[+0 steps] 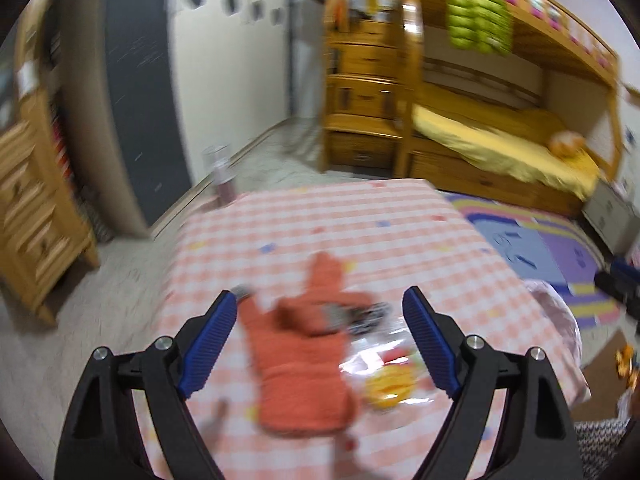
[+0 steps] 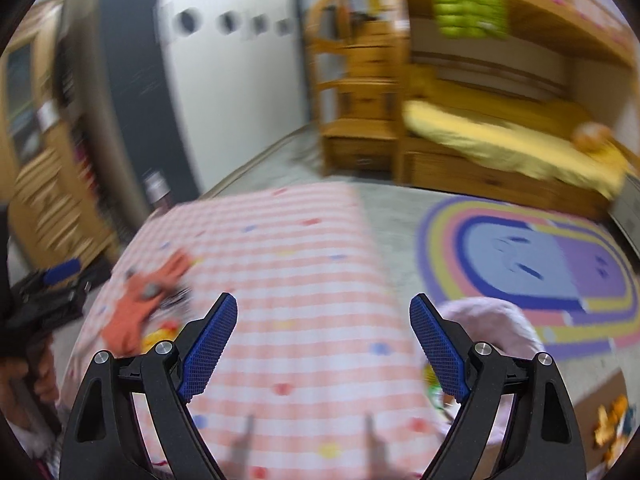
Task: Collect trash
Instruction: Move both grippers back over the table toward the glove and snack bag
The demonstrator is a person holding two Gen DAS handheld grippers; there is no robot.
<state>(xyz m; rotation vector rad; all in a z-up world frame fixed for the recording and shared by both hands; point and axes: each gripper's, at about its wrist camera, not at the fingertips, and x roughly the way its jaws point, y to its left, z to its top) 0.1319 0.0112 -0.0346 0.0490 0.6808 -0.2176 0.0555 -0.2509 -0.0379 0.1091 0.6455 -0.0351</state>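
Left gripper (image 1: 320,312), jaws spread and empty, hovers over an orange cloth (image 1: 298,360) lying lengthwise toward 12 o'clock on the checkered table (image 1: 360,220), clear plastic wrapper (image 1: 384,376) touching its 3 o'clock side. Only the right view shows the right gripper (image 2: 323,314), jaws likewise spread, and a pink bag (image 2: 492,320) at 3 o'clock.

On the checked bench (image 1: 360,216) I count one orange cloth (image 1: 298,372), one clear wrapper (image 1: 384,368) (yellow and red inside, too blurred to split), two open claws (image 1: 320,344) (image 2: 324,348), one rug (image 2: 532,264), one bunk bed (image 1: 500,132).
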